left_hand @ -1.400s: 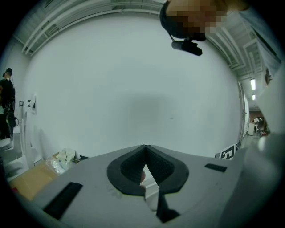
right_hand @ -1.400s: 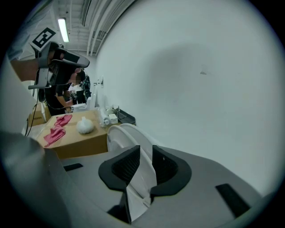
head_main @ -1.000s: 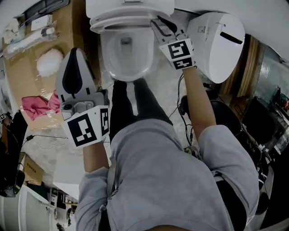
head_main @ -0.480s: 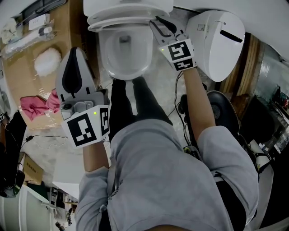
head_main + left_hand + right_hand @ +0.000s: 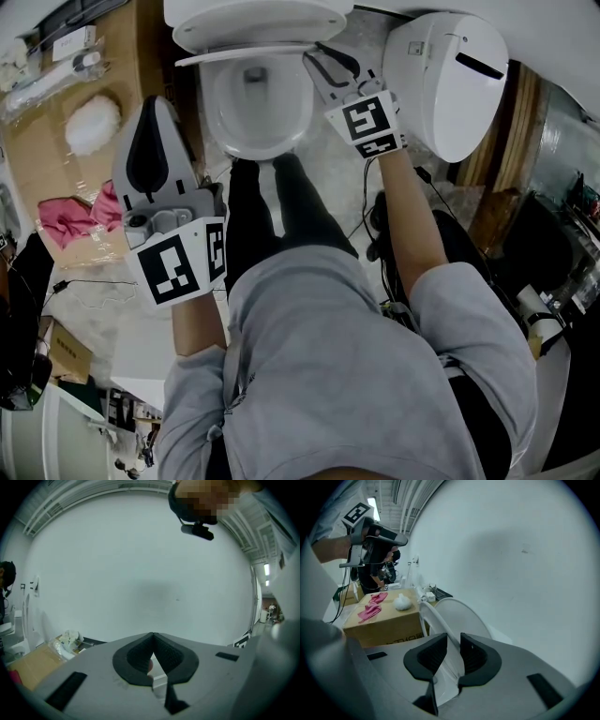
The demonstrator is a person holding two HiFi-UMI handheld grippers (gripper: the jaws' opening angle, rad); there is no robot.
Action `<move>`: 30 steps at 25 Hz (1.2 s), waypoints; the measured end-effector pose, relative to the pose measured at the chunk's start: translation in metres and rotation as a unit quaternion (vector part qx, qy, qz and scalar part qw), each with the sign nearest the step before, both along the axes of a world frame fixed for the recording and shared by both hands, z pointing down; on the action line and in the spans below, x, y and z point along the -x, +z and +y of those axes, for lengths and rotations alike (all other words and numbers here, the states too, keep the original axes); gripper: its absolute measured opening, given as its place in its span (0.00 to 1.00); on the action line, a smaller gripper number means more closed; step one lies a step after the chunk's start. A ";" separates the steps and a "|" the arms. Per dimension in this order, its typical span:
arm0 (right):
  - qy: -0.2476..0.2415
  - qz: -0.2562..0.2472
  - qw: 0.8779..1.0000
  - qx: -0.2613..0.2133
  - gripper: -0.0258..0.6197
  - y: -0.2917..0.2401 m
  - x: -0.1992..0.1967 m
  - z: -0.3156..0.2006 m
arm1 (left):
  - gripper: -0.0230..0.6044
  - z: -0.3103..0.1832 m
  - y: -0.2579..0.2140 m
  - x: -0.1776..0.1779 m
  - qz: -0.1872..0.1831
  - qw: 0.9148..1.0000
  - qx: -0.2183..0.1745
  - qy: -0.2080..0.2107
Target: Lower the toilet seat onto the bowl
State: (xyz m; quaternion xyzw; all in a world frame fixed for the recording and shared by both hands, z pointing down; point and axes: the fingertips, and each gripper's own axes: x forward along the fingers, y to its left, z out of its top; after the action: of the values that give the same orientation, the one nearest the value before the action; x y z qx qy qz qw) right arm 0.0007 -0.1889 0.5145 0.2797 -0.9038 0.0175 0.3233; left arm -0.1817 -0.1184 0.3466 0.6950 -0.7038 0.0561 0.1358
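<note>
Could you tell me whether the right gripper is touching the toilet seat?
Touching: the right gripper is shut on the seat; the right gripper view shows its pads against both faces.

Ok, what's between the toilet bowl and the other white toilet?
In the head view, the right hand-held gripper, shut on the toilet seat edge, sits between the toilet bowl and the other white toilet.

the white toilet seat stands steeply tilted, raised off the open white bowl below it.
</note>
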 end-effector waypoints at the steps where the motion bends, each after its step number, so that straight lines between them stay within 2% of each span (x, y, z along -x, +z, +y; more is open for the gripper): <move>1: -0.002 0.001 1.000 0.000 0.16 0.000 -0.001 0.004 | 0.04 0.001 -0.001 -0.001 0.000 1.000 -0.001 0.000; 15: -0.027 0.012 0.999 0.014 0.16 0.011 -0.010 0.061 | 0.04 0.013 0.006 -0.013 -0.001 1.000 0.005 0.007; 30: -0.050 0.026 0.998 0.016 0.16 0.021 -0.016 0.097 | 0.04 0.010 0.016 -0.023 -0.004 1.000 0.011 0.013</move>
State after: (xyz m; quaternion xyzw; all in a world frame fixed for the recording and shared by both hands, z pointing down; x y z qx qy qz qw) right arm 0.0166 -0.0923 0.5353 0.2291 -0.9077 0.0080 0.3515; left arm -0.1587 -0.1084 0.3627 0.7027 -0.6943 0.0686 0.1395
